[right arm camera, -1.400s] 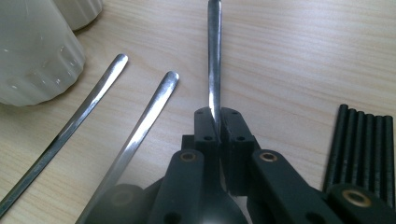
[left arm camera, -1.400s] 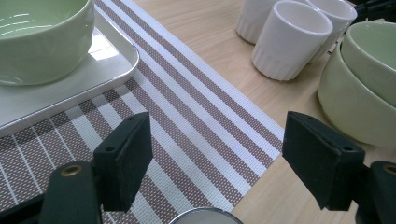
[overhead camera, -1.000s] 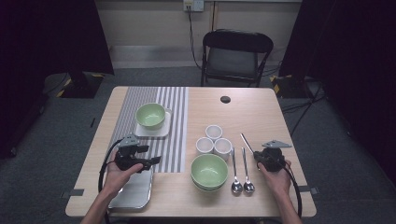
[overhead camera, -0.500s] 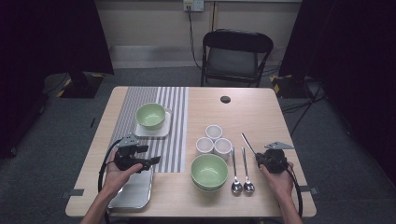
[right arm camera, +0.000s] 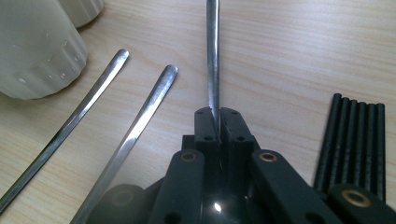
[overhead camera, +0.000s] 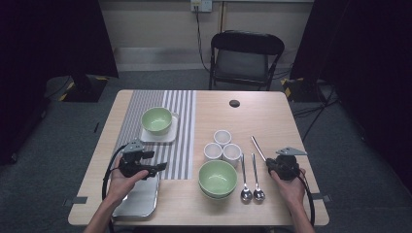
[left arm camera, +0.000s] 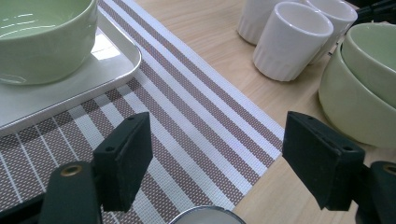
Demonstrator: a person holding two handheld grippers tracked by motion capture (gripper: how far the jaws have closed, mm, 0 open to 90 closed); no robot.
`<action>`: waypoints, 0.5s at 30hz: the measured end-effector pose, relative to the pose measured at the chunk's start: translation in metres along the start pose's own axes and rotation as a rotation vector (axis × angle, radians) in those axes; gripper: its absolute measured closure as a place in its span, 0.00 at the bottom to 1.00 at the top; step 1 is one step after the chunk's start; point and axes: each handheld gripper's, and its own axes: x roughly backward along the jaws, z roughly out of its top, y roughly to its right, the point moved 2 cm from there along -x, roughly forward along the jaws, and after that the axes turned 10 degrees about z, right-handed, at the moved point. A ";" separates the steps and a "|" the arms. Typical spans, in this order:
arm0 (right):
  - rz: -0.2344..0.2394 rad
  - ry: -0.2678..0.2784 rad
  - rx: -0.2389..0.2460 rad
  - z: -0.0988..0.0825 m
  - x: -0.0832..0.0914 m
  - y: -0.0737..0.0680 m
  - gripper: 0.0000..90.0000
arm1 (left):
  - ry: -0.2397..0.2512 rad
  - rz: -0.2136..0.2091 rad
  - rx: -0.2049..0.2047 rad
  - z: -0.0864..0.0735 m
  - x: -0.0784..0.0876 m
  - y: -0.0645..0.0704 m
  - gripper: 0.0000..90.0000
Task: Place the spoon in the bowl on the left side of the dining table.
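The right gripper [right arm camera: 215,116] has its fingers pinched shut on the thin metal handle of a third spoon [right arm camera: 212,56], which sticks out ahead of them over the desk [overhead camera: 272,116]. In the high view that spoon [overhead camera: 258,148] lies just right of the big green bowl [overhead camera: 218,178], slanting away from the gripper [overhead camera: 272,165]. Two spoons [overhead camera: 251,179] already lie side by side just right of that bowl, bowls toward the person, so I'd judge two are laid out and this third one is still to be set beside them.

The left gripper [left arm camera: 217,158] waits left of the green bowl with its fingers wide apart and nothing between them, hovering over the edge of the striped mat [left arm camera: 187,116]. A metal tray [overhead camera: 138,199] sits below it, near the desk's front edge.

Behind the green bowl stand three small white cups [overhead camera: 222,145] in a cluster. Farther left and back, a second green bowl [overhead camera: 156,120] rests on a white square plate [overhead camera: 170,137] on the mat. A few black sticks [right arm camera: 355,140] lie right of the held spoon.

The desk is pale wood with a small dark cable hole [overhead camera: 234,103] near its far edge. Beyond it stands a black folding chair [overhead camera: 245,58] on grey carpet, with dark curtains to either side and a wall socket up behind.
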 end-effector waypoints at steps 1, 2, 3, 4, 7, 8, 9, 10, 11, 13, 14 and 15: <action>0.004 0.003 0.000 0.000 0.000 -0.001 0.97 | -0.002 -0.002 -0.004 0.000 0.000 0.000 0.27; 0.004 0.004 0.001 0.000 0.000 -0.001 1.00 | -0.002 -0.002 -0.001 0.000 0.000 0.000 0.27; 0.004 0.004 0.001 0.000 0.000 -0.001 1.00 | -0.002 -0.002 -0.001 0.000 0.000 0.000 0.27; 0.009 0.011 0.003 0.001 0.001 -0.001 1.00 | -0.001 -0.001 0.001 0.000 0.000 0.000 0.27; 0.011 -0.010 0.012 0.000 -0.002 -0.001 1.00 | -0.004 0.000 0.000 0.000 0.000 0.000 0.27; 0.011 -0.021 0.010 0.000 -0.003 -0.001 1.00 | -0.003 -0.001 0.000 0.000 0.000 0.000 0.27; 0.012 -0.022 0.007 0.000 -0.004 -0.001 1.00 | -0.001 -0.001 0.002 0.000 0.000 0.000 0.27; 0.006 -0.018 0.013 0.000 -0.004 0.000 1.00 | 0.001 -0.002 0.000 0.000 0.001 0.000 0.27; 0.005 -0.005 0.016 0.001 -0.003 -0.001 1.00 | 0.001 -0.002 0.000 0.000 0.001 0.000 0.27; -0.006 0.008 0.017 0.002 -0.001 -0.001 0.97 | 0.002 -0.001 0.007 0.000 0.000 0.000 0.27; -0.008 0.018 0.018 0.004 0.001 -0.001 0.95 | -0.003 0.002 0.004 0.000 0.000 -0.001 0.27; -0.027 0.027 0.005 0.005 0.001 0.003 0.90 | -0.004 0.001 0.001 0.000 0.000 -0.001 0.27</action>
